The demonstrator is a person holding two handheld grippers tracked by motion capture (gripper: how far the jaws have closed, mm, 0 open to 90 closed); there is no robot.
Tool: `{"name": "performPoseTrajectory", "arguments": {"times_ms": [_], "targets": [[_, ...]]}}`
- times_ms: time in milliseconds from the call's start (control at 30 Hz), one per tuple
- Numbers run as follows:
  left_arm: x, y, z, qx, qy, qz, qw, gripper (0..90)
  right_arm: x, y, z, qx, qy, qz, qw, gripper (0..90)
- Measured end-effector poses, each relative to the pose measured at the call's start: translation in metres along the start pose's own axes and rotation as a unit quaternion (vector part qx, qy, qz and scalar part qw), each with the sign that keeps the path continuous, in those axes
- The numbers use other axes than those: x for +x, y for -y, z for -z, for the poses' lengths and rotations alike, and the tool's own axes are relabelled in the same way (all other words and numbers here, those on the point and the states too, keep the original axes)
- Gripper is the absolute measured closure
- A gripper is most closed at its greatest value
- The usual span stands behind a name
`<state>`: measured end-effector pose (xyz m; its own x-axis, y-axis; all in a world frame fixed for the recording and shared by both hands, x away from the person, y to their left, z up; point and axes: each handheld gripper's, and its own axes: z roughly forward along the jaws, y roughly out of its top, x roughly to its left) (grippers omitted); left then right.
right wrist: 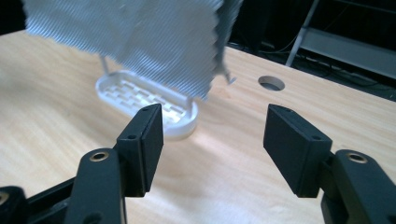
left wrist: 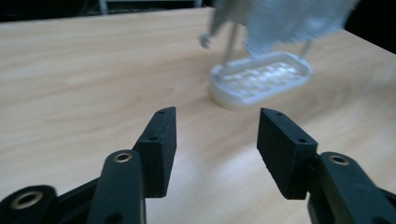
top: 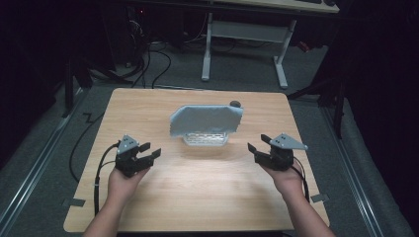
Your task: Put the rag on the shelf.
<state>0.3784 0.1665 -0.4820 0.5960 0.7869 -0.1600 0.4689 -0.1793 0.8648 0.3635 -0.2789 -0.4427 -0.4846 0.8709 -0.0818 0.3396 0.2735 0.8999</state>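
A dim room surrounds the pale wood worktop [top: 163, 197]. At its centre a grey cloth [top: 206, 120] drapes over a white rack [top: 205, 139]: probably light, limp, best pinched at the upper corners. Left hand-held gripper [top: 150, 150] at eight o'clock and right hand-held gripper [top: 259, 143] at four o'clock gape, empty.

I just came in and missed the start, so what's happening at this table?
A person holds a gripper in each hand over a wooden table. A grey cloth hangs over a small rack standing on a white slotted tray at the middle of the table. The left gripper and the right gripper sit to either side of it, nearer the person, both with jaws open and nothing between them. Neither touches the cloth.
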Motion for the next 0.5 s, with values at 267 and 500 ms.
{"name": "performPoseTrajectory", "arguments": {"times_ms": [267,500], "targets": [[-0.043,0.044,0.001,0.048,0.041,-0.009,0.9980,47.2,0.034,0.052,0.008,0.031,-0.015,0.006,0.9994,38.0],[-0.056,0.056,-0.012,0.079,0.027,-0.052,0.9951,44.5,0.047,0.083,0.014,0.057,-0.019,0.007,0.9982,38.5]]}}
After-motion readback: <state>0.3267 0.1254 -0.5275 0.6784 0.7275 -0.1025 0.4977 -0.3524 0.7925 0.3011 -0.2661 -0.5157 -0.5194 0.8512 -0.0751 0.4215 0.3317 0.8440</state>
